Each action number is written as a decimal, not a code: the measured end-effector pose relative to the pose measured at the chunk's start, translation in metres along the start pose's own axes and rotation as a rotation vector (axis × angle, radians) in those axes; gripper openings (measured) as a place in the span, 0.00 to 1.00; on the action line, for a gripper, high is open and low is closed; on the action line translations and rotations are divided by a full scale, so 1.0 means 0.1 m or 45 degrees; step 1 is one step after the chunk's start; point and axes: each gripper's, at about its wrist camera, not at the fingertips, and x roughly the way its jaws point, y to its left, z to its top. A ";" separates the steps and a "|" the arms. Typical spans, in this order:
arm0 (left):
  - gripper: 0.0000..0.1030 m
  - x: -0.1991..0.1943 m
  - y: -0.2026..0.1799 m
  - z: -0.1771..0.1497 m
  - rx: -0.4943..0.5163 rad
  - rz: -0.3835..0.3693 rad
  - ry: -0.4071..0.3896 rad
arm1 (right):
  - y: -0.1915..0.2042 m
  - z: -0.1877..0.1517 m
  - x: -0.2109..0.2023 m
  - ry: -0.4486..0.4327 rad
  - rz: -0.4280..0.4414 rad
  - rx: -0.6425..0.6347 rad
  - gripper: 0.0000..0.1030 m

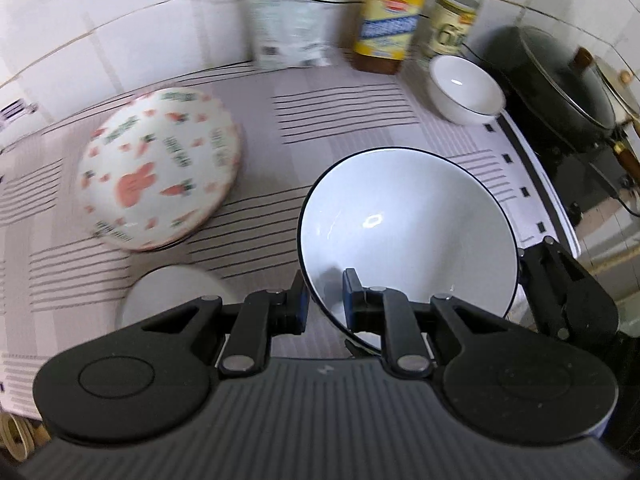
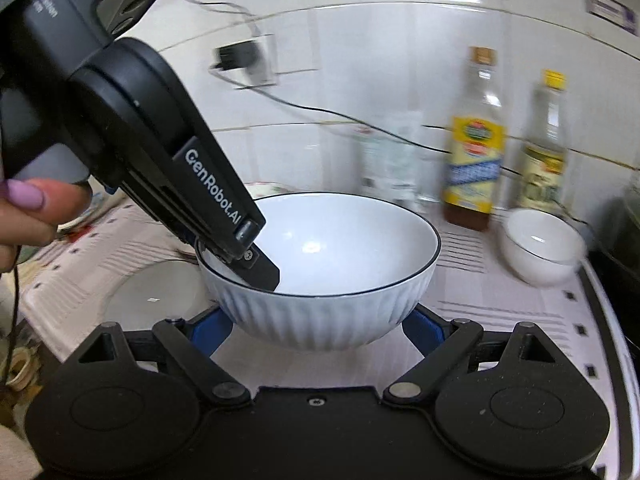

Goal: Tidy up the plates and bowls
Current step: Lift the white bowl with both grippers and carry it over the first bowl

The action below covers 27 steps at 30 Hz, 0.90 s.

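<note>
The left hand-held gripper (image 1: 325,300) is clamped on the bowl's (image 1: 408,236) near rim. The right hand-held gripper (image 2: 318,326) stands wide apart, its fingers either side of the bowl's base above the bench (image 2: 500,312).

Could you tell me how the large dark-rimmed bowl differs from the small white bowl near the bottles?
The large dark-rimmed bowl is much wider than the small white bowl. The large bowl has a thin dark rim line and a ribbed outer wall; the small bowl looks plain, though blurred. The left gripper pinches the large bowl's rim, with the right gripper spread around its base, while the small bowl sits untouched. Both are white inside, upright and empty.
</note>
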 end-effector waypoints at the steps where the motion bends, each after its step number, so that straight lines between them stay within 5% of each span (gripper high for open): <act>1: 0.15 -0.04 0.07 -0.02 -0.014 0.012 -0.003 | 0.06 0.04 0.02 0.004 0.023 -0.012 0.91; 17: 0.16 -0.13 0.85 -0.42 -0.151 0.136 0.035 | 0.61 0.24 0.40 0.148 0.367 -0.157 0.89; 27: 0.17 0.09 1.13 -0.52 -0.226 0.189 0.124 | 0.83 0.22 0.74 0.271 0.451 -0.221 0.89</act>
